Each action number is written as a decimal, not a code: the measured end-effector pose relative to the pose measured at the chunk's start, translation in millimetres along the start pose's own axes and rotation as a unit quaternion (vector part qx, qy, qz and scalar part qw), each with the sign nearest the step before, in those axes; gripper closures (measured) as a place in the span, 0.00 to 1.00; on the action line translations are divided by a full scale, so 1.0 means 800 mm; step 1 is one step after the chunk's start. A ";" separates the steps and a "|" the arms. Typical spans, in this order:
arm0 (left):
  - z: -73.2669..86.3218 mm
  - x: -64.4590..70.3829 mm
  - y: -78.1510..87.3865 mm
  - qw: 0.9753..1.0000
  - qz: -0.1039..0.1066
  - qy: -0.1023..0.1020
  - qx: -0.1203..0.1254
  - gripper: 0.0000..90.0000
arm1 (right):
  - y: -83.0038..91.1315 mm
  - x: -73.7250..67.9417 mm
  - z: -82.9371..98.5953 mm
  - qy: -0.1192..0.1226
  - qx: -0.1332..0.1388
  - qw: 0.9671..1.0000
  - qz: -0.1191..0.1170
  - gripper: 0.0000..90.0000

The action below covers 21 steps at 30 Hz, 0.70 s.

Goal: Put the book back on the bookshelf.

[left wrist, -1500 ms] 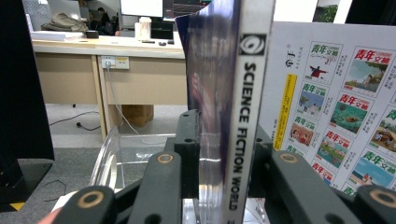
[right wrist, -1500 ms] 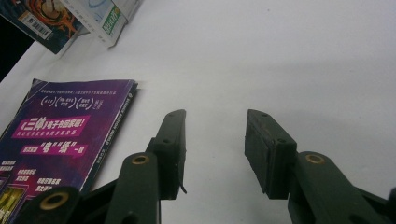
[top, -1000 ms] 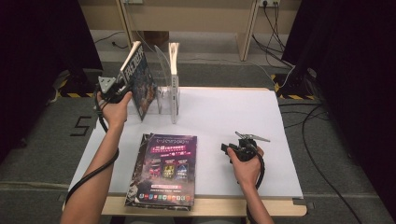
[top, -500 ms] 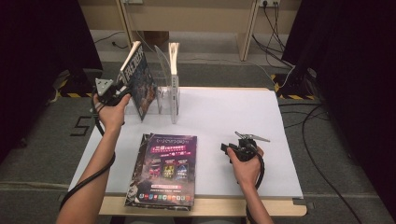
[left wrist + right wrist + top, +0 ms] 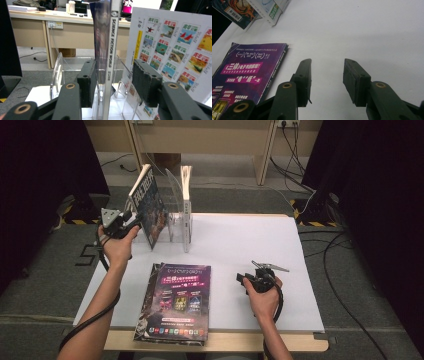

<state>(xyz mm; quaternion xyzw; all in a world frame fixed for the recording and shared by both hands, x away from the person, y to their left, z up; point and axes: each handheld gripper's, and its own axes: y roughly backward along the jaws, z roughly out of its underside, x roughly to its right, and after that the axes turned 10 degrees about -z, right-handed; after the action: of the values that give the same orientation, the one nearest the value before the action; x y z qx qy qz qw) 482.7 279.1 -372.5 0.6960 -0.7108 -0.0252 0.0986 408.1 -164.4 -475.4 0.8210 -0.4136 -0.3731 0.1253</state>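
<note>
The left gripper (image 5: 131, 221) is at the far left of the white table (image 5: 240, 245), up beside a clear plastic rack (image 5: 175, 215). A dark magazine (image 5: 150, 205) stands tilted in the left part of that rack, with its top leaning to the left. In the left gripper view, the spine of this magazine (image 5: 110, 50) stands straight up between the two black jaws. The left jaw sits right against the magazine. The right jaw is a little way off from it, with a gap you can see. So the claw is loose around the magazine, not squeezing it.

A second magazine (image 5: 186, 195) with a white back stands in the right part of the rack. In the left gripper view its back page (image 5: 180, 37) shows many small colourful pictures.

The right gripper (image 5: 245, 281) rests low on the near right part of the table, held in the person's hand. Its jaws are spread apart with only bare table between them.

A purple magazine (image 5: 177, 300) lies flat at the near edge of the table, between the two arms. It also shows at the left in the right gripper view (image 5: 244, 72).
</note>
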 end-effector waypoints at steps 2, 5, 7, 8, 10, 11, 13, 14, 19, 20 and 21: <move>0.002 -0.001 0.003 1.000 0.002 -0.001 -0.004 0.58 | 0.000 0.000 0.000 -0.001 0.002 1.000 0.000 0.65; 0.004 -0.002 0.007 1.000 0.001 -0.001 -0.006 0.58 | 0.001 -0.001 -0.001 -0.001 0.002 1.000 -0.001 0.65; 0.005 -0.003 0.010 1.000 0.002 -0.003 -0.009 0.57 | 0.000 -0.002 -0.001 0.000 0.001 1.000 -0.001 0.65; 0.005 -0.004 0.011 1.000 0.001 -0.003 -0.009 0.56 | 0.000 -0.002 -0.001 0.001 0.001 1.000 -0.001 0.65; 0.006 -0.005 0.015 1.000 0.000 -0.006 -0.010 0.56 | 0.000 -0.002 -0.001 0.002 0.000 1.000 -0.002 0.65; 0.007 -0.006 0.016 1.000 0.001 -0.006 -0.010 0.56 | 0.000 -0.002 -0.002 0.004 0.000 1.000 -0.001 0.65; 0.009 -0.006 0.019 1.000 0.003 -0.010 -0.014 0.55 | 0.000 -0.003 -0.002 0.003 0.002 1.000 -0.002 0.65; 0.010 -0.007 0.021 1.000 0.005 -0.011 -0.018 0.55 | 0.000 -0.004 -0.002 0.000 0.001 1.000 -0.002 0.65; 0.017 -0.008 0.030 0.999 0.011 -0.025 -0.030 0.54 | -0.001 -0.005 -0.003 0.002 -0.002 1.000 -0.004 0.65; 0.019 -0.008 0.032 0.999 0.011 -0.024 -0.030 0.54 | -0.001 -0.005 -0.004 0.005 -0.002 1.000 -0.004 0.65; 0.021 -0.009 0.034 0.999 0.013 -0.023 -0.031 0.54 | -0.001 -0.006 -0.004 0.006 -0.003 1.000 -0.003 0.65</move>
<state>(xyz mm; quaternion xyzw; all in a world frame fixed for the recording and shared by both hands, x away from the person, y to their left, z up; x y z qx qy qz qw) 453.3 285.3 -384.7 0.6823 -0.7209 -0.0620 0.1043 409.2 -160.7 -470.9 0.8242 -0.4093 -0.3694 0.1291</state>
